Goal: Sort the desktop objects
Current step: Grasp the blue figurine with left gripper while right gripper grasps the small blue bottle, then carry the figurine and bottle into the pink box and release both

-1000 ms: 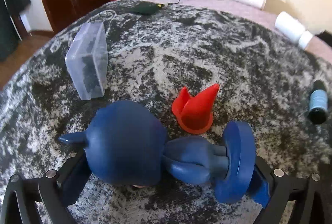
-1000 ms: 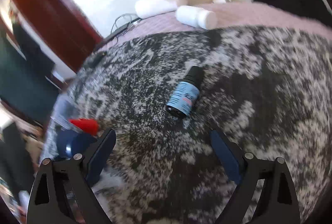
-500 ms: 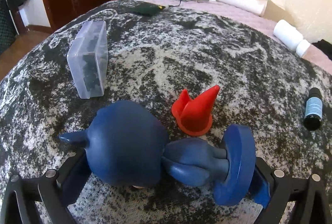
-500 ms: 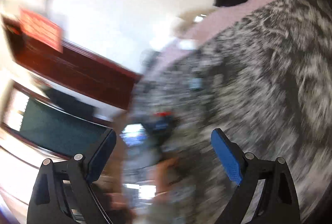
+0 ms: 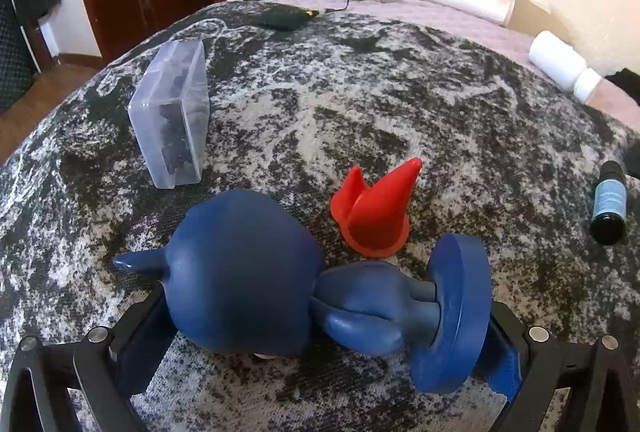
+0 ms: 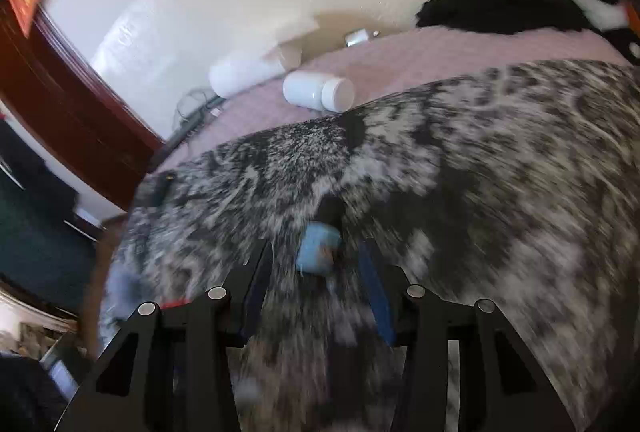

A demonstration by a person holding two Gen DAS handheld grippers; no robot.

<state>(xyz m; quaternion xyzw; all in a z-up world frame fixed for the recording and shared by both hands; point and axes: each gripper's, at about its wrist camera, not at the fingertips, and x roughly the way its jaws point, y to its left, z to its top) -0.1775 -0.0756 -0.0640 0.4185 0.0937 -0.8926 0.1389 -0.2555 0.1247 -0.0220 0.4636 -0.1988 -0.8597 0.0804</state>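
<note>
Blue figurine (image 5: 280, 284) lies on its side on the mottled blanket (image 5: 360, 104), between the left gripper (image 5: 320, 348) fingers, which touch its head and base disc, clamped on it. Red cone (image 5: 376, 216) sits just behind the figurine, clear box (image 5: 172, 120) behind-left of it, dropper bottle (image 5: 608, 204) well to its right, white bottle (image 5: 560, 66) far back-right. Right gripper (image 6: 316, 296) has jaws partly apart around the blurred dropper bottle (image 6: 320, 244), gaps visible on both sides, not touching.
</note>
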